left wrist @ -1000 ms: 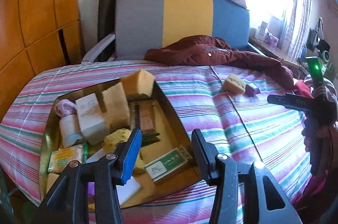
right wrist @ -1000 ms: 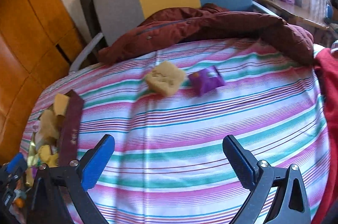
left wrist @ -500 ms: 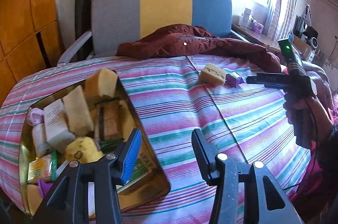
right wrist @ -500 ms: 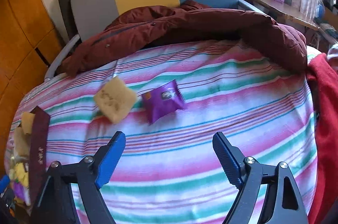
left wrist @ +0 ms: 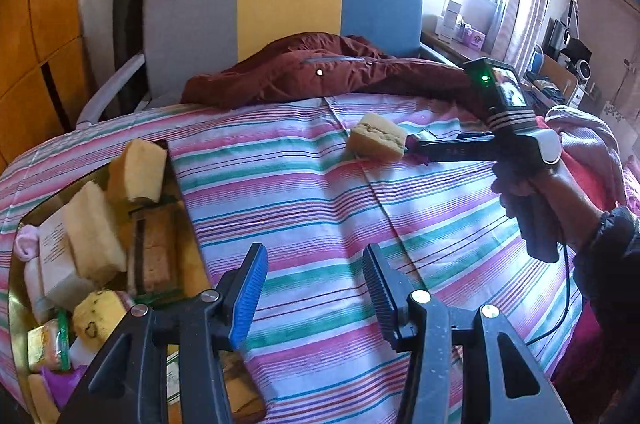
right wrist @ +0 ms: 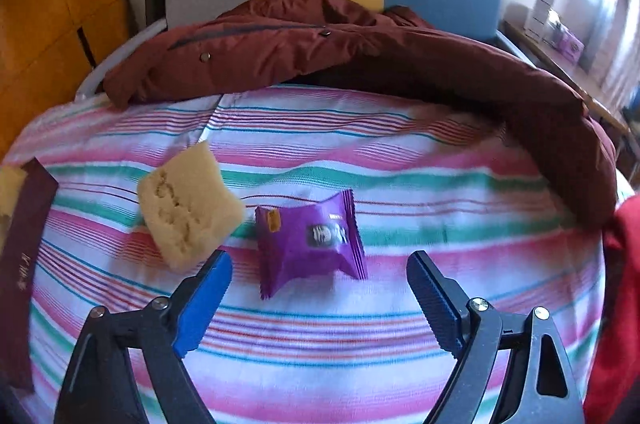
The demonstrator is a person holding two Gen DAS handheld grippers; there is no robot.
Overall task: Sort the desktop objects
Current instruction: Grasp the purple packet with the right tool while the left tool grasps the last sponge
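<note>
Closer now, right gripper (right wrist: 320,270) is spread with the purple packet (right wrist: 308,238) lying between its 2 fingertips

A crinkle-edged purple snack packet (right wrist: 310,238) lies flat on the striped bedspread (right wrist: 400,344), just beside a tilted beige sponge (right wrist: 188,205).

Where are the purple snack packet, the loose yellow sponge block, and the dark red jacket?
Purple foil snack packet (right wrist: 308,238), right wrist view, packet's middle.
Pale yellow sponge block (right wrist: 188,205), right wrist view, top face.
Dark red padded jacket (right wrist: 320,47), right wrist view, upper fold.
</note>
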